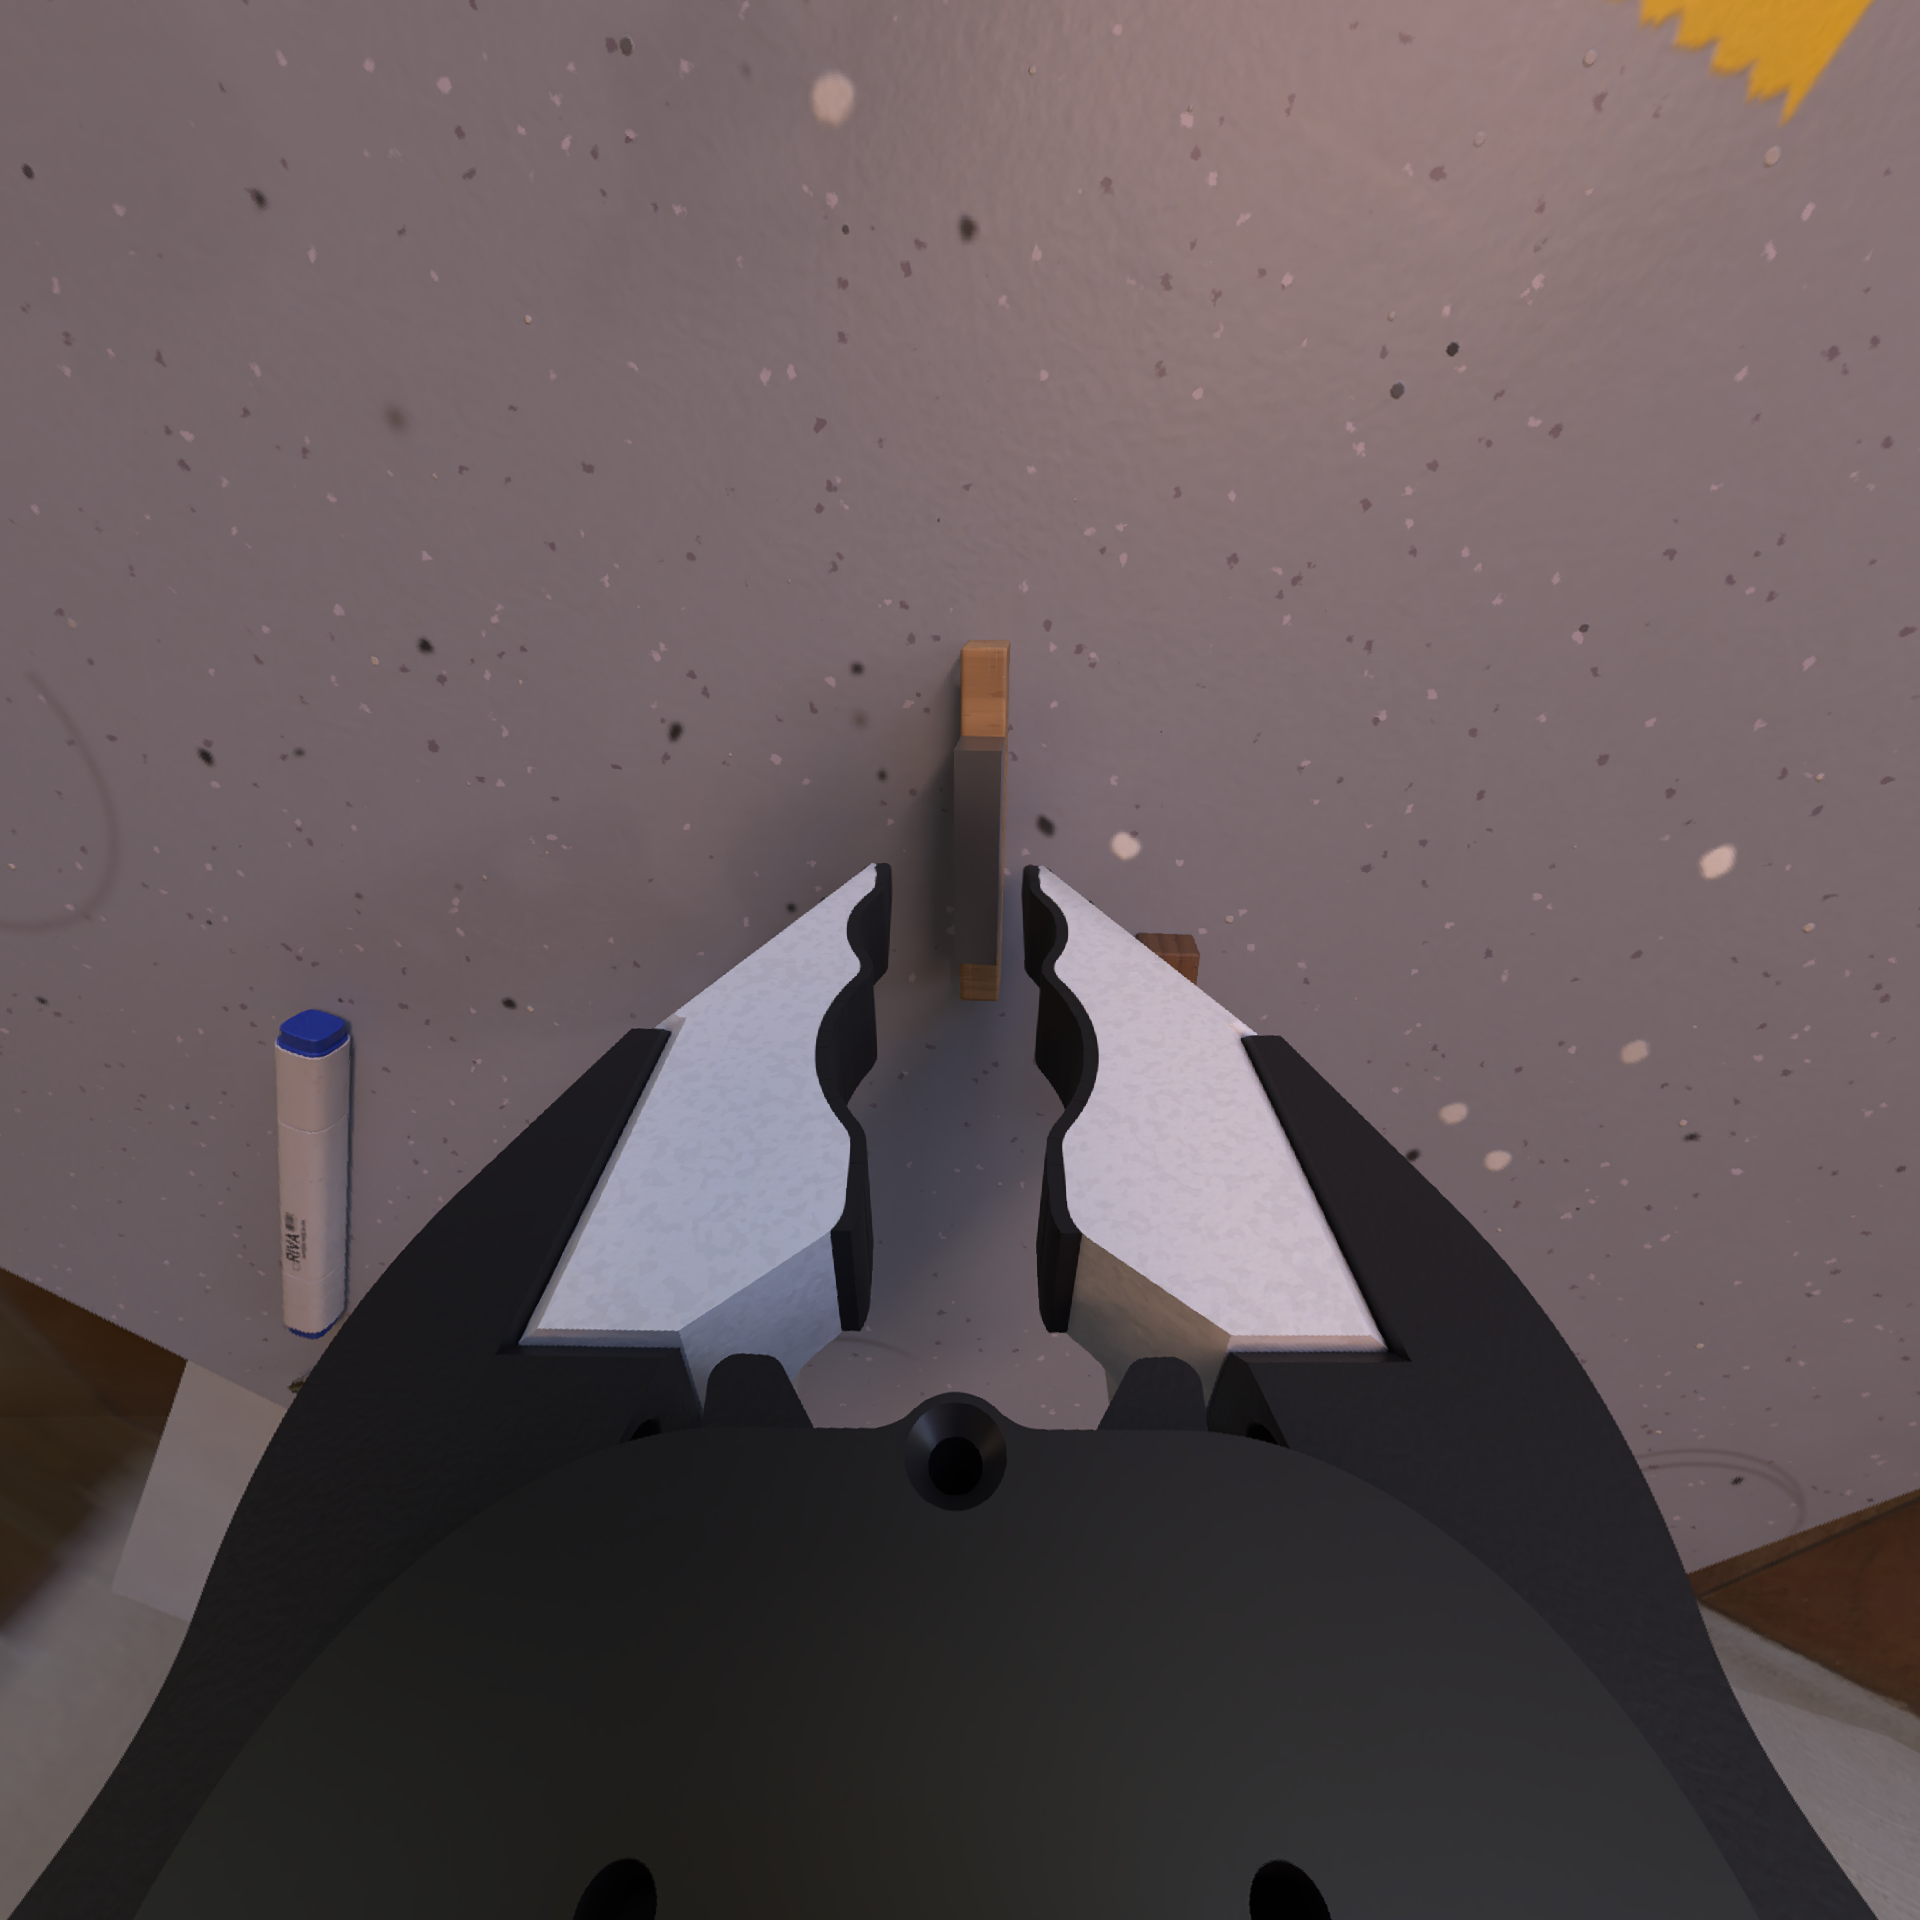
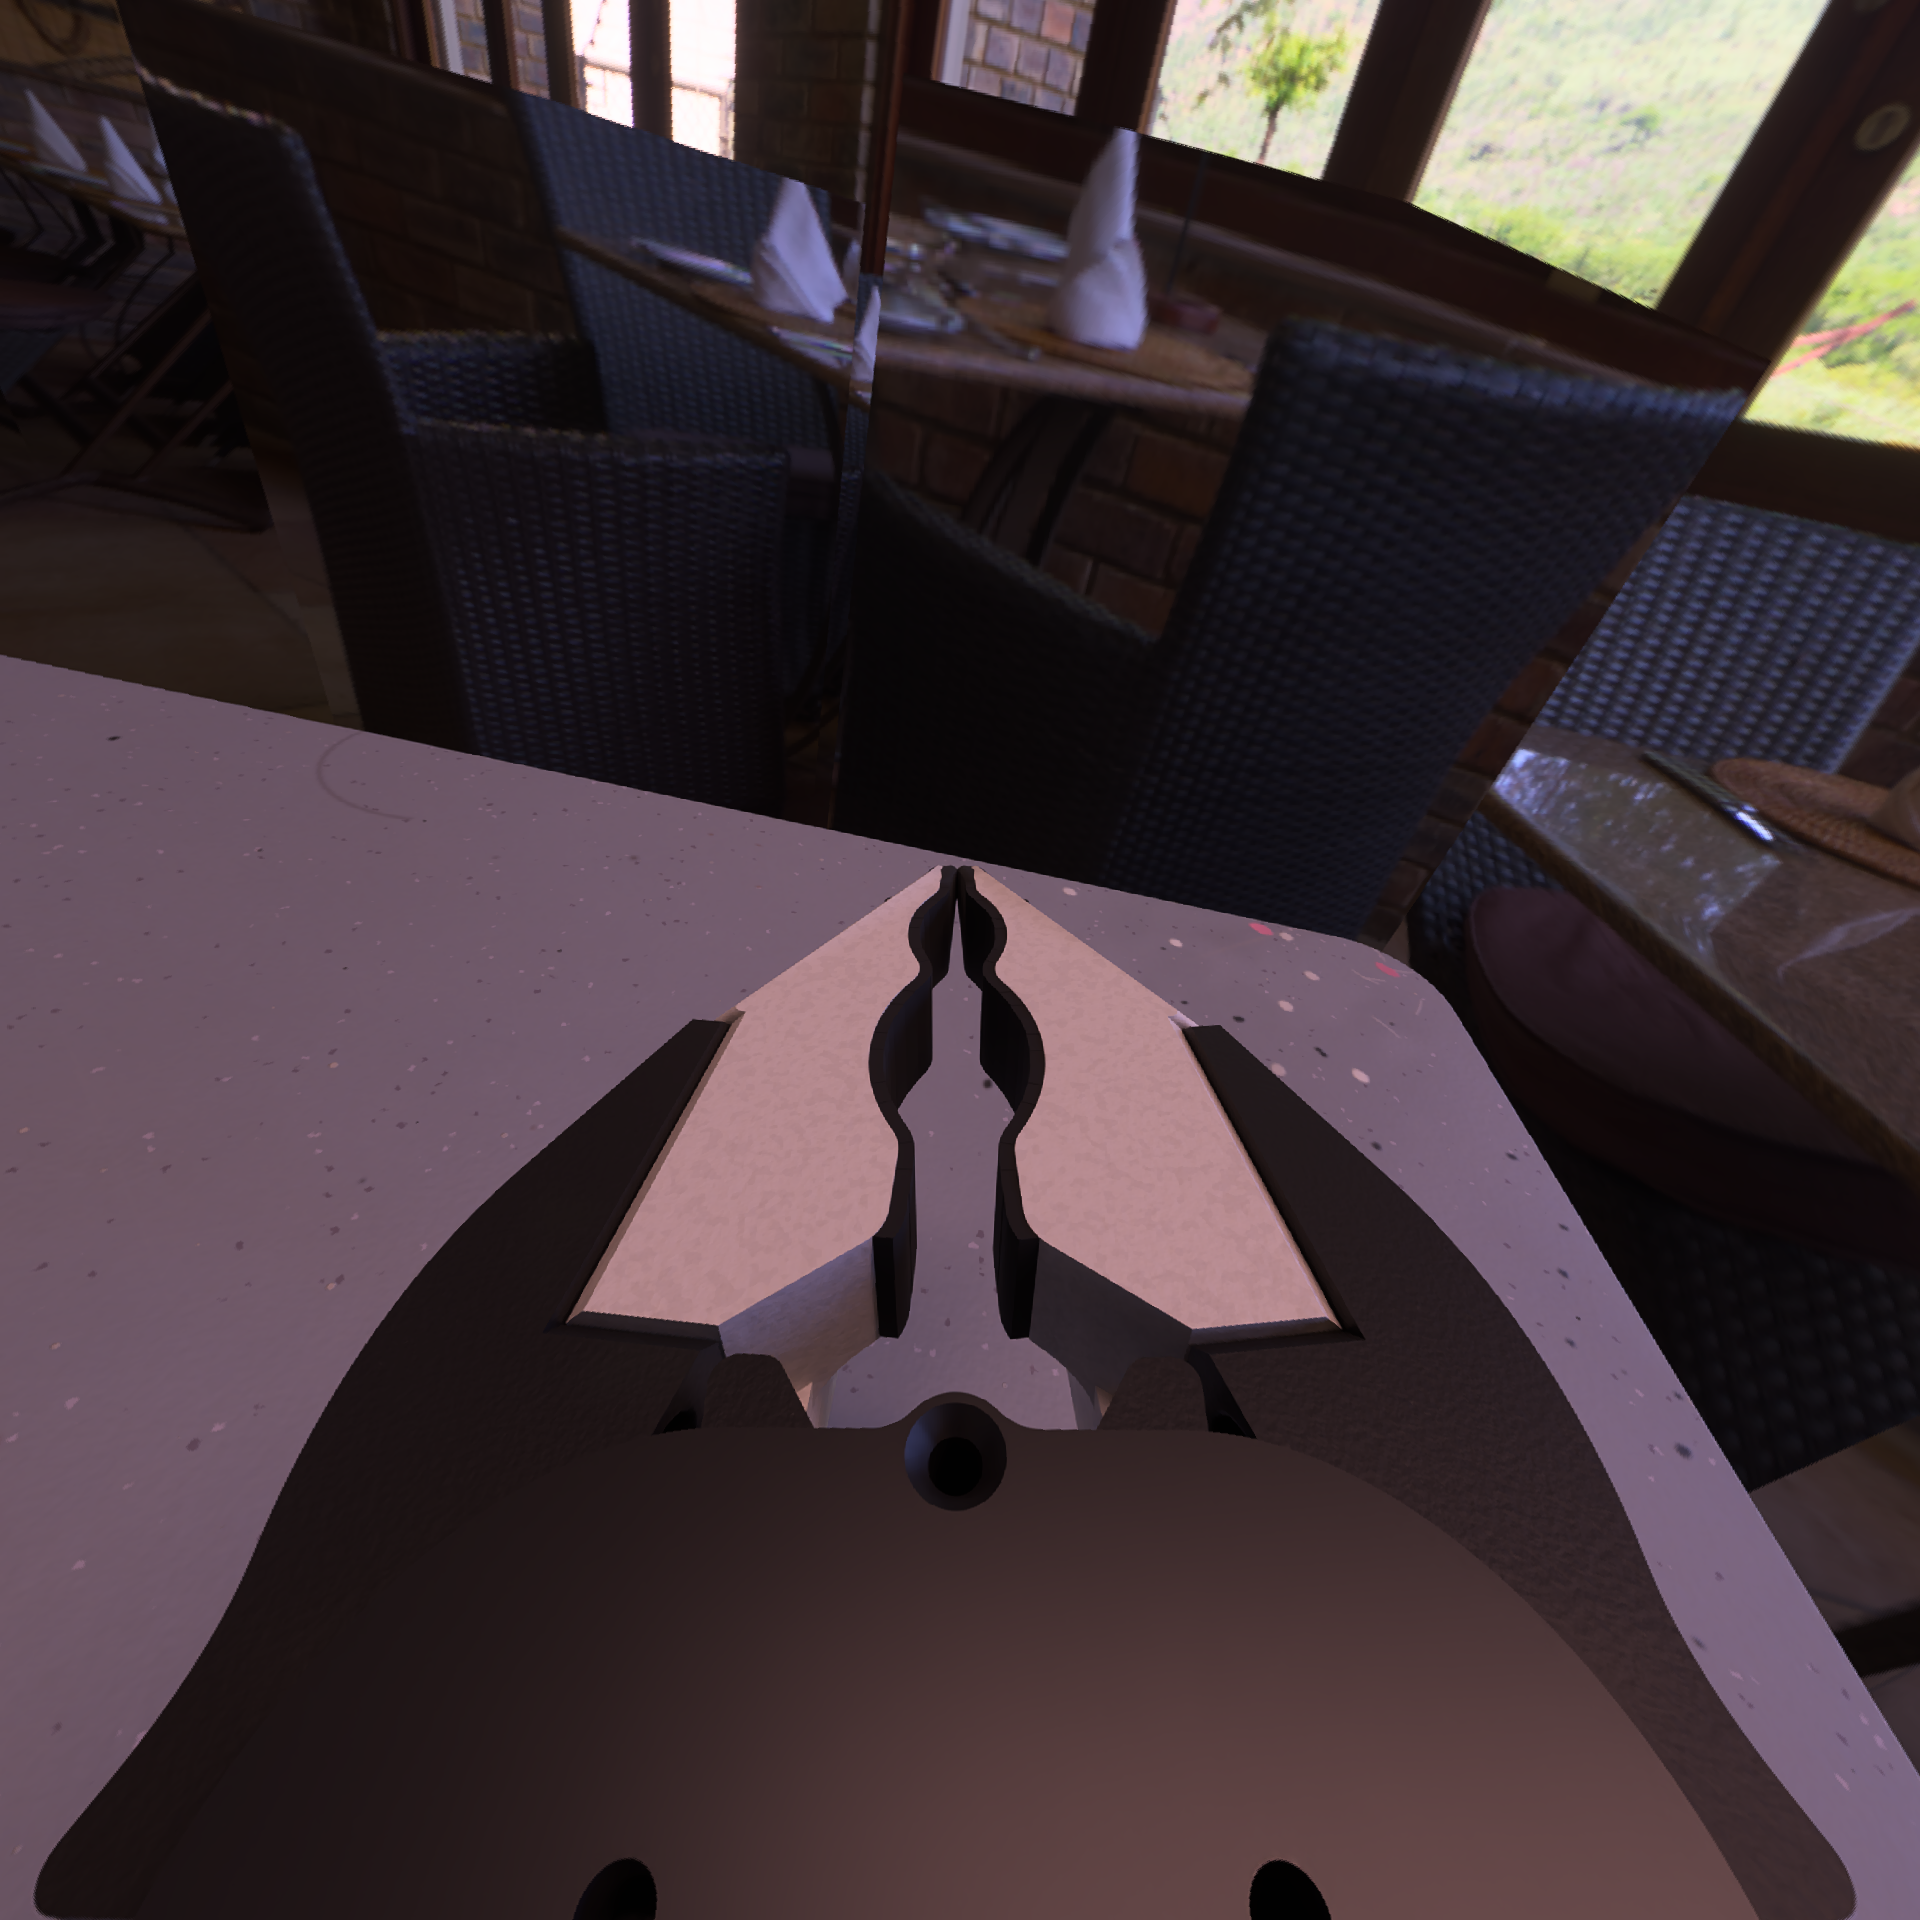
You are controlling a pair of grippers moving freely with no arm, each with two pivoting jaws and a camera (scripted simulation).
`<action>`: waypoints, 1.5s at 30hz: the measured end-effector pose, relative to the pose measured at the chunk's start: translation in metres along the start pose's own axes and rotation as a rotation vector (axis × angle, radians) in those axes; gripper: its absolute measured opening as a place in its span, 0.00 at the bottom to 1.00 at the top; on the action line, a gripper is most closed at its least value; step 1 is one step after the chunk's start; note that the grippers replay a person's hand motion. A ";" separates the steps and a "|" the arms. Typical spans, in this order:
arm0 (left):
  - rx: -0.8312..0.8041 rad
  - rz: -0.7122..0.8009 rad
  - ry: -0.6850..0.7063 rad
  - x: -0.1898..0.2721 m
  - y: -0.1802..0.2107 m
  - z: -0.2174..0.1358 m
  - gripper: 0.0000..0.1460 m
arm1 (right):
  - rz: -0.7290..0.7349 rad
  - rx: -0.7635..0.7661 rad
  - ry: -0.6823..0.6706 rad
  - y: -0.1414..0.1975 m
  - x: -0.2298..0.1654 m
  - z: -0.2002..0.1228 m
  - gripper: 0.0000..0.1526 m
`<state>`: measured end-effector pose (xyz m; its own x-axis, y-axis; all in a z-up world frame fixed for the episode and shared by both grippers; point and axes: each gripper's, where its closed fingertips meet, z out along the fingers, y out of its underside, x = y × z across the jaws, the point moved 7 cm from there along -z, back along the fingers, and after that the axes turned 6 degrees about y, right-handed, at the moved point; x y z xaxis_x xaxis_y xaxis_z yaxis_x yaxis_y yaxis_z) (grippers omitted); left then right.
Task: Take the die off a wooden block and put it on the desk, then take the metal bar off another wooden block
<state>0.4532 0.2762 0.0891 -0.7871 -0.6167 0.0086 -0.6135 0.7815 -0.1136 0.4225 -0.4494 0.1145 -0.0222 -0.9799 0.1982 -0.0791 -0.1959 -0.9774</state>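
Metal bar (image 1: pixel 979 852), dark grey and slim, lies along the top of a long wooden block (image 1: pixel 985 688) on the speckled counter (image 1: pixel 1351 520), with pale wood showing past both of its ends. In the left wrist view the left claw (image 1: pixel 956 883) hangs above it with jaws spread, the bar's near part framed in the gap between the tips and nothing yet touched. A second, darker wooden block (image 1: pixel 1172 948) peeks out from behind the right-hand finger, near the bar's closer end; its top looks bare as far as I can tell, and the die is not visible in either view, so whether it has already been set down cannot be confirmed. A white marker with a blue cap (image 1: pixel 312 1169) lies well apart toward the counter's near-left edge, and a yellow jagged shape (image 1: pixel 1756 42) sits at the far-right corner of that view.

The right claw (image 2: pixel 956 878) is pressed together and empty, hovering over a bare rounded corner of the counter with chairs beyond the edge.

Judging by the alignment, the step in hand is the approach to the bar. Next the left claw should descend until its tips flank the bar's long sides, pinch across the narrow width, then lift straight up so the block beneath is not dragged along
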 end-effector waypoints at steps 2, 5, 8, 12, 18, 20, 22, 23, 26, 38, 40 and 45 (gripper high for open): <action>-0.002 -0.006 0.015 0.000 0.000 0.001 0.14 | 0.006 -0.003 0.003 0.001 0.001 0.000 0.00; -0.008 -0.017 0.047 0.000 -0.001 0.001 0.06 | 0.011 -0.007 0.003 0.001 0.001 0.001 0.00; -0.014 -0.019 0.048 0.001 -0.001 0.001 0.06 | 0.009 -0.007 0.002 0.001 0.001 0.001 0.00; -0.020 -0.040 0.056 0.002 -0.001 0.001 0.06 | 0.013 -0.005 -0.001 0.000 0.000 0.000 0.00; -0.017 -0.023 0.031 0.011 0.001 -0.006 0.06 | 0.025 -0.013 0.007 -0.001 0.000 0.000 0.00; 0.008 -0.014 0.013 0.015 0.001 -0.018 0.06 | 0.035 -0.023 0.015 0.000 0.001 0.001 0.00; 0.033 0.001 -0.006 0.021 -0.001 -0.035 0.06 | 0.044 -0.032 0.025 0.000 0.003 0.001 0.00; 0.048 0.010 -0.017 0.025 -0.002 -0.044 0.06 | 0.048 -0.035 0.029 0.000 0.004 0.001 0.00; 0.095 0.048 -0.068 0.038 -0.006 -0.075 0.06 | 0.064 -0.040 0.038 0.000 0.005 0.001 0.00; 0.594 0.327 -0.200 0.159 -0.090 -0.177 0.06 | 0.090 -0.029 0.037 -0.008 0.005 -0.002 0.00; 0.703 0.387 -0.159 0.193 -0.112 -0.180 0.06 | 0.092 -0.027 0.036 -0.009 0.004 -0.003 0.00; 0.948 0.510 0.063 0.270 -0.163 -0.161 0.06 | 0.097 -0.023 0.024 -0.013 0.003 -0.005 0.00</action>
<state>0.3302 -0.0029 0.2703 -0.9545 -0.2122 -0.2095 0.0653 0.5367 -0.8412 0.4189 -0.4494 0.1282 -0.0548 -0.9930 0.1044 -0.0978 -0.0987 -0.9903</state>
